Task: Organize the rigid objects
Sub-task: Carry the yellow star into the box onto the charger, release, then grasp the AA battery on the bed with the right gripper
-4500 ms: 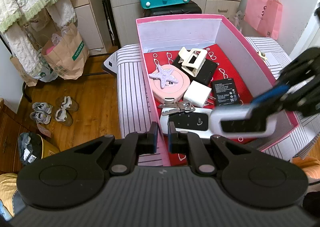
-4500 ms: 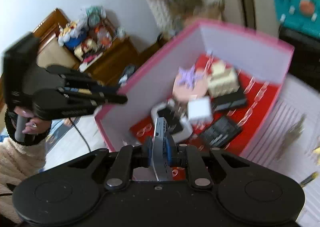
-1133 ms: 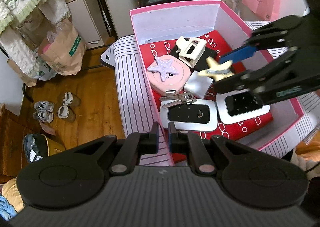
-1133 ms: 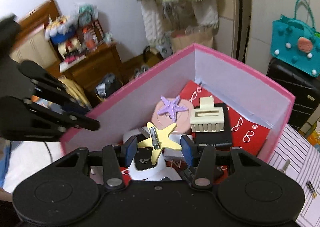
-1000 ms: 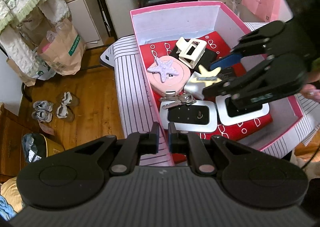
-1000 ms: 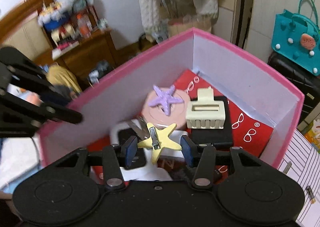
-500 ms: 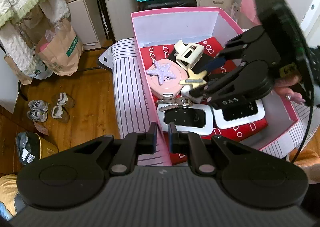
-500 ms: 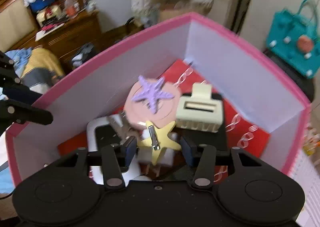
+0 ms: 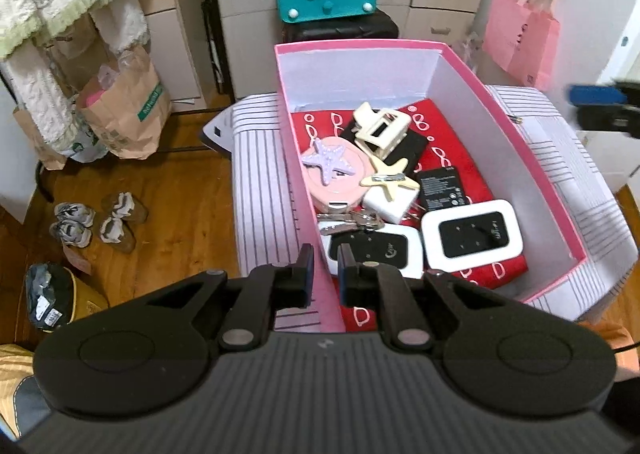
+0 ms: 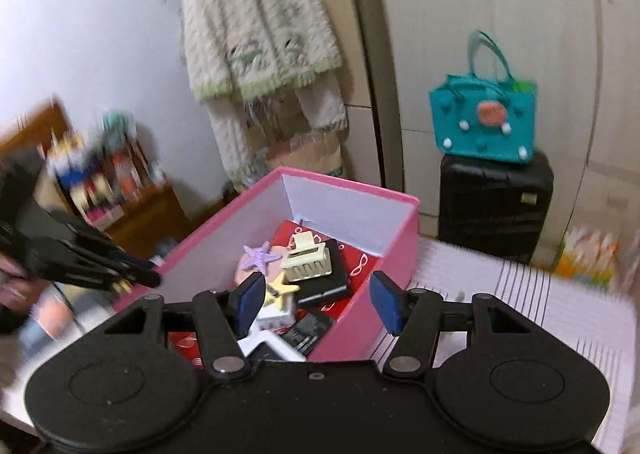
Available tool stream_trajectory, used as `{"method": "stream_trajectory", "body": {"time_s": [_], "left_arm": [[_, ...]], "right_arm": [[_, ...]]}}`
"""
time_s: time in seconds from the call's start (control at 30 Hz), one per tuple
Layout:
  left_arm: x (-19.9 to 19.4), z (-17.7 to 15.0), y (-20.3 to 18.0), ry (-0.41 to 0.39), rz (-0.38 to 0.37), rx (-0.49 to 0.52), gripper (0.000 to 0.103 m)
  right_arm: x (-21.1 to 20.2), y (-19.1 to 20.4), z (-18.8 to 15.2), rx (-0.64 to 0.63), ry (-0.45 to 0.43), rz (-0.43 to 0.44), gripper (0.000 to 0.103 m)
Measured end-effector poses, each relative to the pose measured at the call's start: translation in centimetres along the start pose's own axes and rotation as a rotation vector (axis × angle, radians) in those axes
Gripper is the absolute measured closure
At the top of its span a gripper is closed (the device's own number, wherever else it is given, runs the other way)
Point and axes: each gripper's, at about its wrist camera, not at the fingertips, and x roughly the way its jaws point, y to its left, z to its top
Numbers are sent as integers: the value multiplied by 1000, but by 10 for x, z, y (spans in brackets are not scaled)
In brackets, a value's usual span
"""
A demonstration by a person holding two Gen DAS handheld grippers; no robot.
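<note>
My left gripper (image 9: 323,263) is clamped on the near left wall of the pink box (image 9: 516,106), jaws nearly together with the pink edge between them. My right gripper (image 10: 316,304) has nothing in it: its jaws have just been opening, blue pads wide apart, and it sits above the box's right wall; in the left view only its blurred blue tip shows at 3 o'clock, clear of the box. The yellow star clip (image 9: 389,177) lies loose in the box, metal clasp up, resting on the white charger (image 9: 388,201) at box centre. At 10 o'clock from it, the purple star (image 9: 328,159) sits on the round pink case (image 9: 340,190). At 12 o'clock, the cream claw clip (image 9: 382,128) lies on a black slab (image 9: 412,144). At 3 o'clock, a black battery (image 9: 442,188) with white print too small to read. At 5 o'clock, a white pocket router (image 9: 472,240) reads "WiFi" on its black face. At 6 o'clock, a second router (image 9: 374,252) carries a small logo I can't make out, with keys (image 9: 348,220) touching its far edge. The box liner is red with white glasses outlines. The box stands on a striped cover (image 9: 260,190). A paper bag (image 9: 124,110) at far left has a green label, unreadable.
</note>
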Motion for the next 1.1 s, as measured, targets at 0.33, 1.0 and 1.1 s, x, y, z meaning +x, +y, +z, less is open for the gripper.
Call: {"method": "stream_trajectory", "body": {"time_s": [0.33,1.0,1.1], "left_arm": [[1,-12,-8,-58,49,-57,98],[1,-25,-16,-140,106,-43,98],[2,-25,-17,-144,101,-24,98]], "right_arm": [[-16,-48,-74,128,-16,-220,66],[62,-109,-116,243,54,-372,66],[68,-102,-119,217,15,-416,68]]}}
